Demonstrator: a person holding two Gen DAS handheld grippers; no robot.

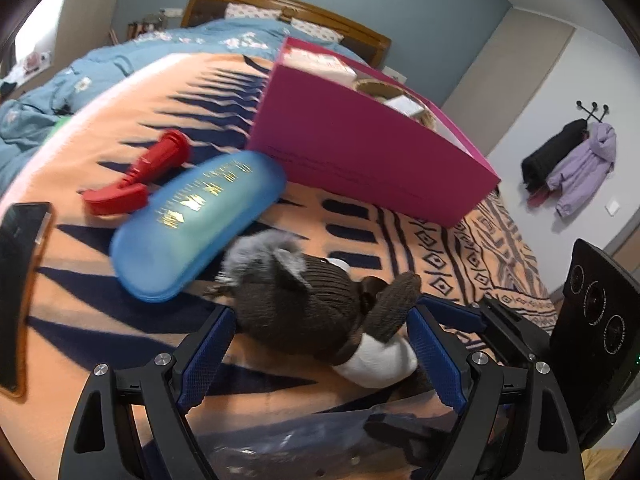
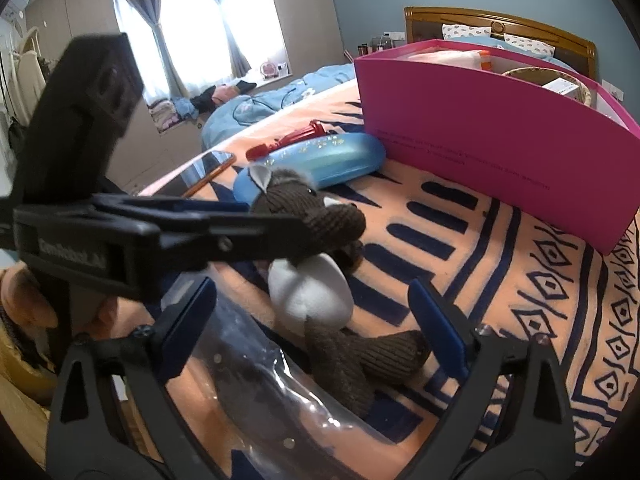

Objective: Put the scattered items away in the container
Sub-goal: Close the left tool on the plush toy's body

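A brown knitted plush toy (image 1: 304, 300) with a white belly (image 2: 308, 292) lies on the patterned blanket. My left gripper (image 1: 322, 354) straddles its head and chest, and both blue pads touch it. In the right wrist view the left gripper (image 2: 268, 220) reaches in from the left onto the toy's head. My right gripper (image 2: 312, 324) stands open over the toy's legs (image 2: 360, 360), with its pads apart from them. Beyond the toy lie a blue glasses case (image 1: 192, 220), a red plastic item (image 1: 156, 164) and a phone (image 2: 208, 168). The open pink box (image 1: 360, 152) stands behind them.
The pink box (image 2: 480, 128) holds a wicker basket (image 2: 548, 80) and small cartons. A clear plastic bag (image 2: 260, 380) lies under the right gripper. The right gripper's black housing (image 1: 596, 320) stands close on the right. A blue quilt (image 1: 120, 60) covers the far bed.
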